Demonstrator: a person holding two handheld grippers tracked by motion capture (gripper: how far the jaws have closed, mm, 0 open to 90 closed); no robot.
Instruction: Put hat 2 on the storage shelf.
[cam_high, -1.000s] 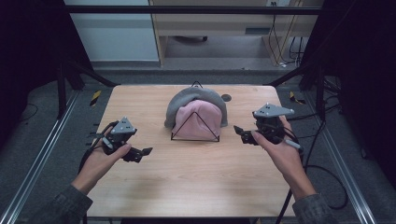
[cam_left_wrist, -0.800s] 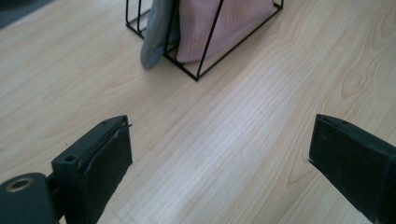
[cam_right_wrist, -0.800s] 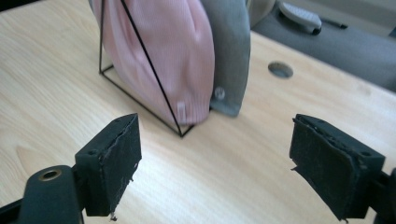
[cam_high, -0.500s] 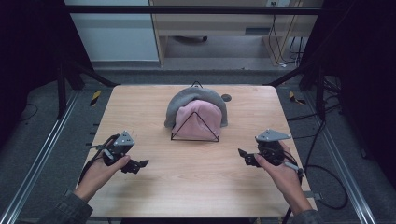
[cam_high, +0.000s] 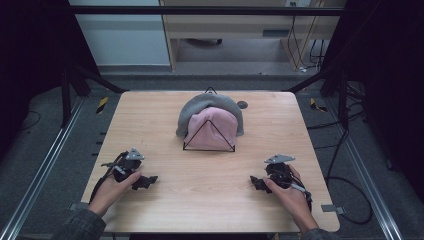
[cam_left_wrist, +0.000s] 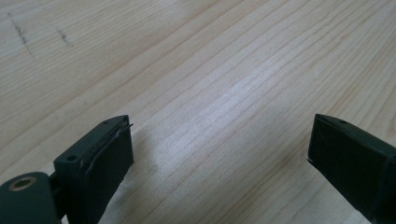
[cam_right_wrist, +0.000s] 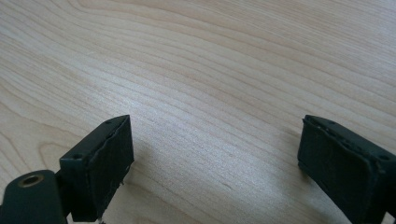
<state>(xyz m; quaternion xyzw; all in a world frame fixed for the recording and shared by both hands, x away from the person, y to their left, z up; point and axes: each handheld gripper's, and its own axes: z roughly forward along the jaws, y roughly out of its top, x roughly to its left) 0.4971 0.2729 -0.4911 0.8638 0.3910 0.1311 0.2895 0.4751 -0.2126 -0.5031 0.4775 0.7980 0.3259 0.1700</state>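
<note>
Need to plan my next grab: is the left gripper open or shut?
Open. The left gripper has its jaws wide apart, bare table between them.

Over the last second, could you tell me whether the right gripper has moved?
Yes. The right gripper drew back toward the person, away from the pink cloth.

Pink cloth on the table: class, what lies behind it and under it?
A grey cloth curves around the back of the pink cloth. A black wire triangle stands in front. Whatever is beneath both cloths is covered, apart from the wooden table.
</note>
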